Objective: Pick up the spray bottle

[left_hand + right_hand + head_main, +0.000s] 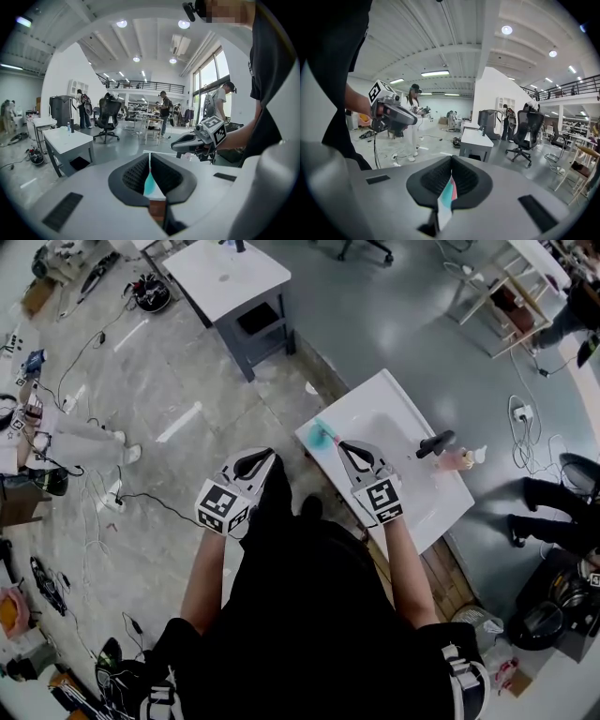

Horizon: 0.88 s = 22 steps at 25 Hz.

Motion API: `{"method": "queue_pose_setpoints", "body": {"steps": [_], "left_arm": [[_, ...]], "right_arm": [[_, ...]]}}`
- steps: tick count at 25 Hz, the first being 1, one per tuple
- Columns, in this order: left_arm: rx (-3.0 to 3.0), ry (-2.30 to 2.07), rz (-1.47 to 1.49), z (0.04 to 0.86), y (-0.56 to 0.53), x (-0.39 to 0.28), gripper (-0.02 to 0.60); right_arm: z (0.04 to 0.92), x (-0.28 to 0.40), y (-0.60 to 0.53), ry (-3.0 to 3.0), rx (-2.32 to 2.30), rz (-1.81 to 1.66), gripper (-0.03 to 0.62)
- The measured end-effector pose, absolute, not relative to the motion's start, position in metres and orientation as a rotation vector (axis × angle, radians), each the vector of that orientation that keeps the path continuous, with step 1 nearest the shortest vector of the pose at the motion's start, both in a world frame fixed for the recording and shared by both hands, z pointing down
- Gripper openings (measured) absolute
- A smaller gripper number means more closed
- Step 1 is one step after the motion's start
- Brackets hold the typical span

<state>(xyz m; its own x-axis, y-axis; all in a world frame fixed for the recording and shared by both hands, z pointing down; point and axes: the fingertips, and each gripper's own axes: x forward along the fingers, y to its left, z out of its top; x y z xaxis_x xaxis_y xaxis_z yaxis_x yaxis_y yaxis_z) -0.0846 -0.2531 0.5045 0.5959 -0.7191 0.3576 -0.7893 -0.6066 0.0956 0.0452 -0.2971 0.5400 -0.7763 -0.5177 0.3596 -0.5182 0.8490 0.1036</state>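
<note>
The spray bottle (454, 457), with a pink body and a black trigger head, lies on the right part of a white table (375, 404). A teal cloth (323, 436) lies at the table's left corner. My right gripper (341, 444) is shut and empty, its tips over the table right beside the cloth and well left of the bottle. My left gripper (270, 456) hangs over the floor just left of the table, also shut and empty. In the left gripper view its jaws (150, 157) meet, with the right gripper (175, 146) beyond. In the right gripper view its jaws (451, 160) meet too.
A second white table with grey legs (239, 277) stands further back. Cables and clutter (56, 381) cover the floor on the left. A black office chair (108, 118) and several standing people show in the gripper views. Another person's legs (553, 521) are right of the table.
</note>
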Motion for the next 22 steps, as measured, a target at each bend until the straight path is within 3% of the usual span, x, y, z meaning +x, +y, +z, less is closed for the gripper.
{"method": "queue_pose_setpoints", "body": {"steps": [13,22], "left_arm": [[2.583,-1.207,0.418,0.517,-0.289,-0.101,0.029],[2.615,-1.156,0.452,0.513,-0.322,-0.11,0.029]], "right_arm": [[0.55,0.017,-0.33,-2.641,0.765,0.009,0.018],[0.574,0.005,-0.348,-2.581,0.726,0.041,0.127]]}}
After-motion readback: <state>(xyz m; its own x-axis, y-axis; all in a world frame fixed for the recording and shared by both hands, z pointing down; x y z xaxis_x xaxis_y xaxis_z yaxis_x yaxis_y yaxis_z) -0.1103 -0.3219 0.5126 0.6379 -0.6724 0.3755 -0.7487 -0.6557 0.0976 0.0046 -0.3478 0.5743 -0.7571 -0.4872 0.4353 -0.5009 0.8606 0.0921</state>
